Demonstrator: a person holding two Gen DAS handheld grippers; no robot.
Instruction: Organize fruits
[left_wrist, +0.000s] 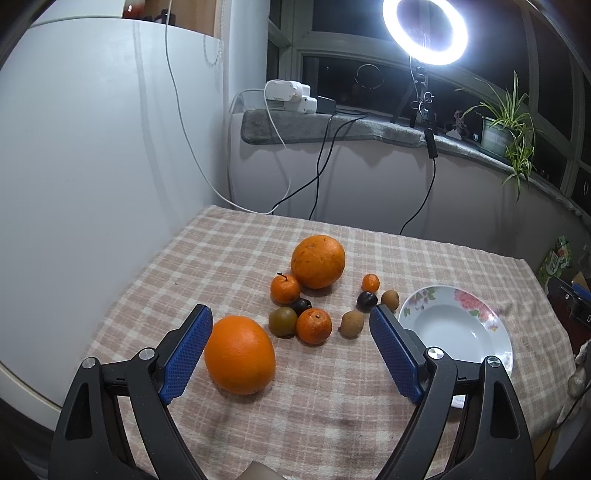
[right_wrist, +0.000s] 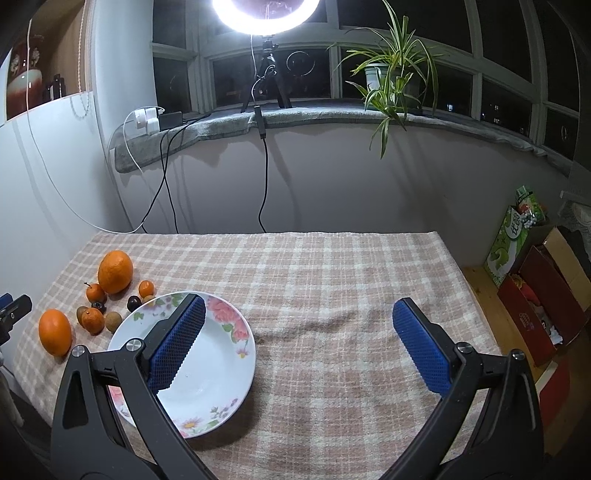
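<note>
On the checked tablecloth lie two large oranges, one near (left_wrist: 240, 354) and one far (left_wrist: 317, 261), with several small tangerines (left_wrist: 314, 325), dark plums (left_wrist: 366, 301) and brown longans (left_wrist: 351, 324) between them. A white flowered plate (left_wrist: 461, 332) stands empty to their right. My left gripper (left_wrist: 291, 314) is open above the table, the near orange beside its left finger. My right gripper (right_wrist: 299, 310) is open and empty, its left finger over the plate (right_wrist: 221, 369). The fruit cluster shows at the left in the right wrist view (right_wrist: 99, 306).
A white cabinet (left_wrist: 92, 147) stands at the table's left. Cables hang from the windowsill (left_wrist: 332, 125) behind the table. A ring light (left_wrist: 424, 29) and potted plant (right_wrist: 391, 77) stand on the sill. Boxes and bags (right_wrist: 535, 291) sit on the floor to the right.
</note>
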